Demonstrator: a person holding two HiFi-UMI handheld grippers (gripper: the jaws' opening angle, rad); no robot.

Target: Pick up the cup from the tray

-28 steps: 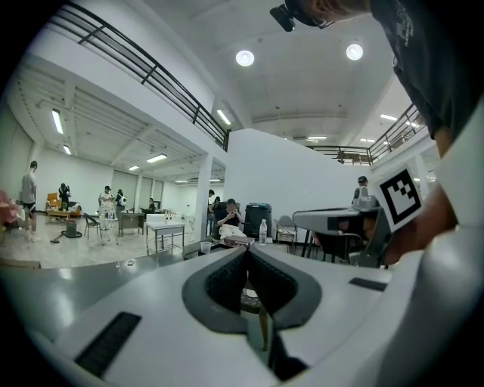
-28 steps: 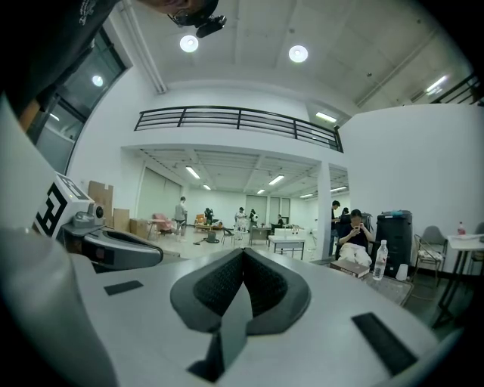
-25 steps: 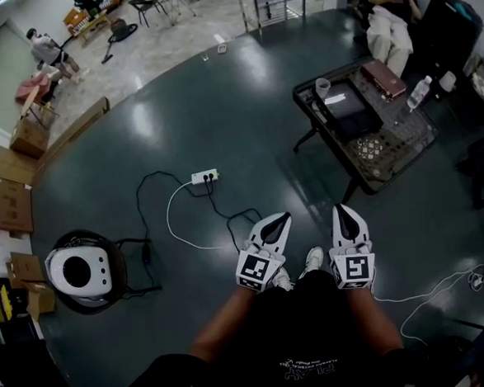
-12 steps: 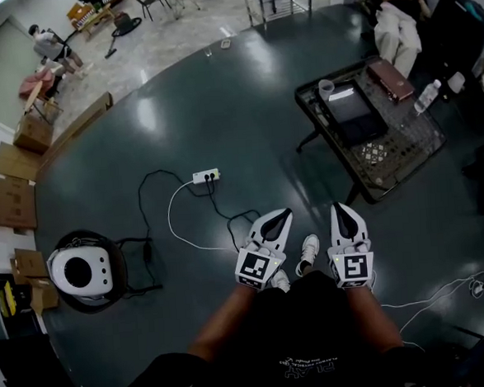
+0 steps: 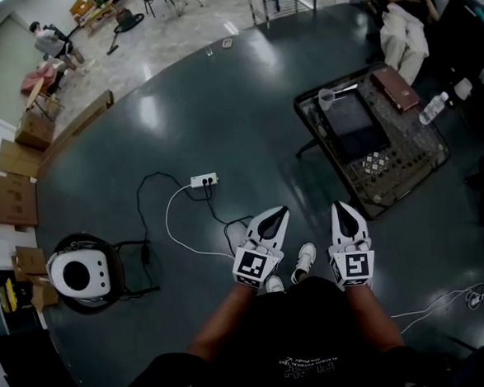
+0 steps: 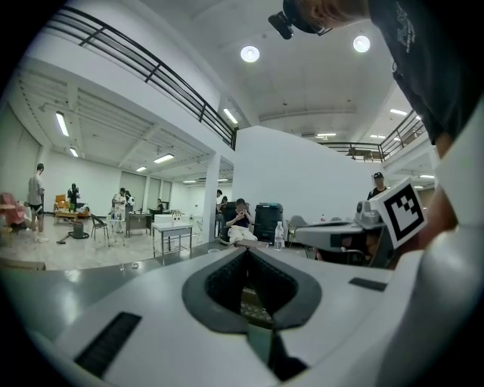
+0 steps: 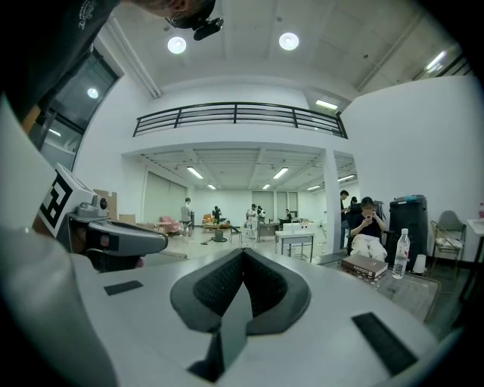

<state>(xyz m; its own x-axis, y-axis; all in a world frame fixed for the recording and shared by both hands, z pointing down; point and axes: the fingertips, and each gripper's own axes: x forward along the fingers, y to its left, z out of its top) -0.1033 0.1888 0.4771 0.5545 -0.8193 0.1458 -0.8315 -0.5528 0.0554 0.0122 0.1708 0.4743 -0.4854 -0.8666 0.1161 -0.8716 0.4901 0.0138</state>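
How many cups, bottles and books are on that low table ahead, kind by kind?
cup: 1
bottle: 1
book: 1
Total: 3

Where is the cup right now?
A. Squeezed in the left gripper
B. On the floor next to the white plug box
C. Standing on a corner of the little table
C: the cup stands on a corner of the table, while the left gripper and the right gripper are both shut with nothing in their jaws.
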